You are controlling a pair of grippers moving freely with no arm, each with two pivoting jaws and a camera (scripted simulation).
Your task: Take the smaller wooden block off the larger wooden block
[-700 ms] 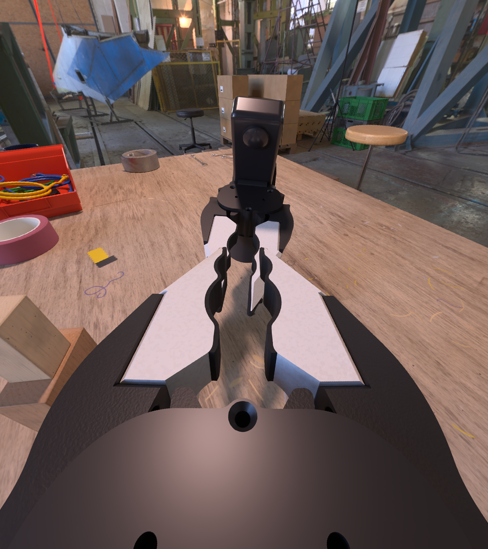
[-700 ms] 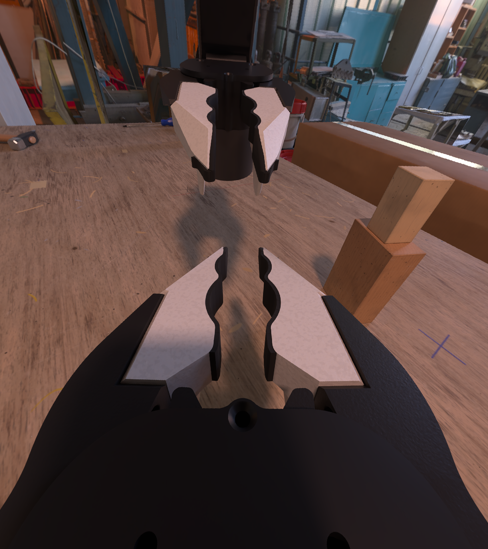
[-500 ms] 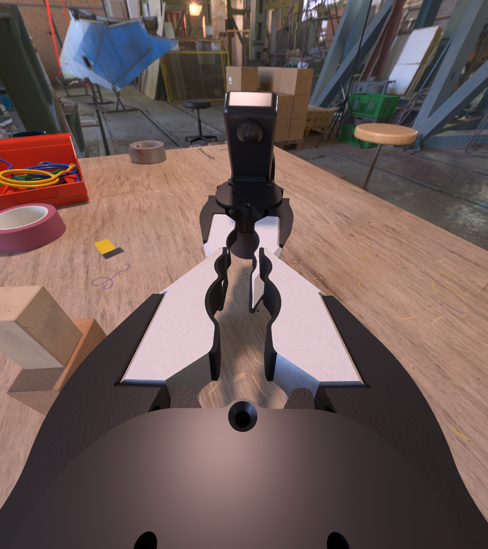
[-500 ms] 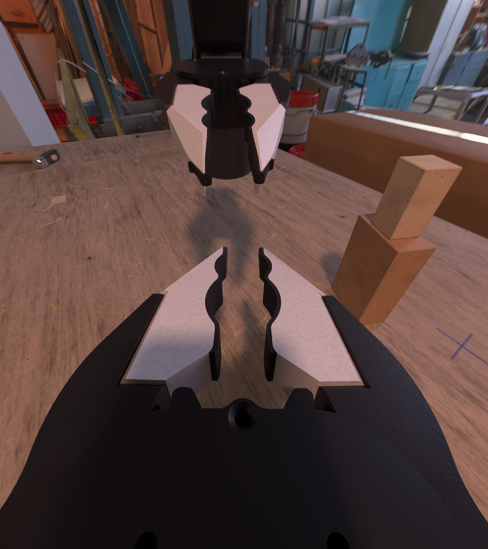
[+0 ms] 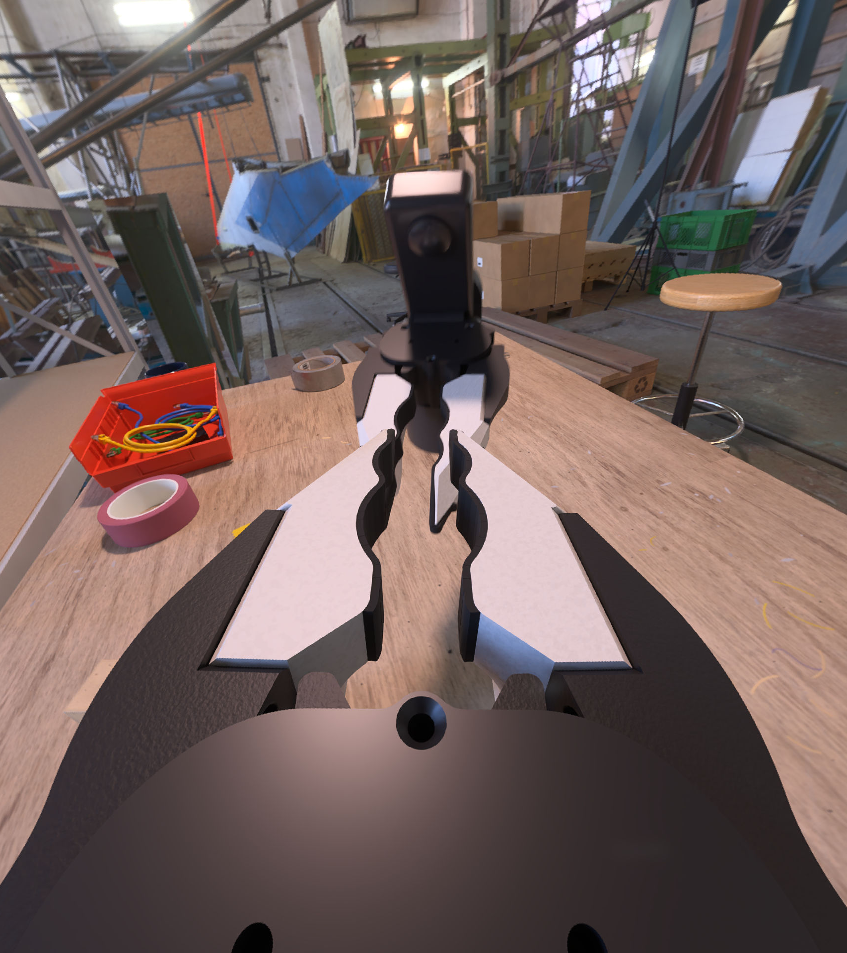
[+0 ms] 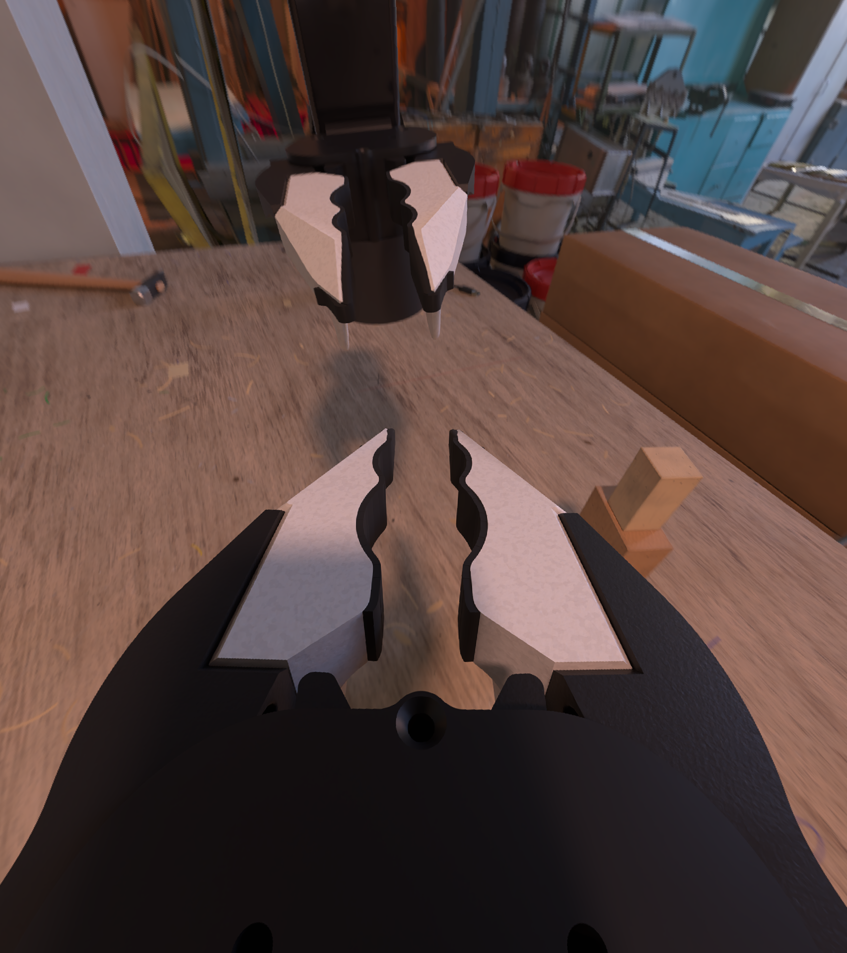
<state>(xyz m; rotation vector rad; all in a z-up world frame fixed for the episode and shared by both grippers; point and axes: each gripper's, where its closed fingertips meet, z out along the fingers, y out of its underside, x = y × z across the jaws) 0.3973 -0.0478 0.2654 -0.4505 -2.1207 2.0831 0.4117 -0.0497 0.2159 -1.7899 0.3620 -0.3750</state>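
In the right wrist view the smaller, pale wooden block (image 6: 653,482) stands tilted on the larger, orange-brown block (image 6: 643,549) at the right. My right gripper's body partly hides the larger block. My right gripper (image 6: 421,436) is open and empty, to the left of the blocks and apart from them. My left gripper (image 6: 390,332) faces it from farther off, above the table, open and empty. In the left wrist view my left gripper (image 5: 422,436) is open, with the right gripper (image 5: 413,510) close ahead. Only a pale wooden corner (image 5: 87,688) shows at the lower left.
A red bin of cables (image 5: 153,428), a pink tape roll (image 5: 148,508) and a brown tape roll (image 5: 317,372) lie at the left and far side. A stool (image 5: 720,291) stands off the table. A hammer (image 6: 70,281) and a long brown box (image 6: 720,361) border the table.
Both views have risen and drawn back. The blocks slid almost out of the left wrist view and look smaller and lower in the right wrist view. Both grippers stay open.
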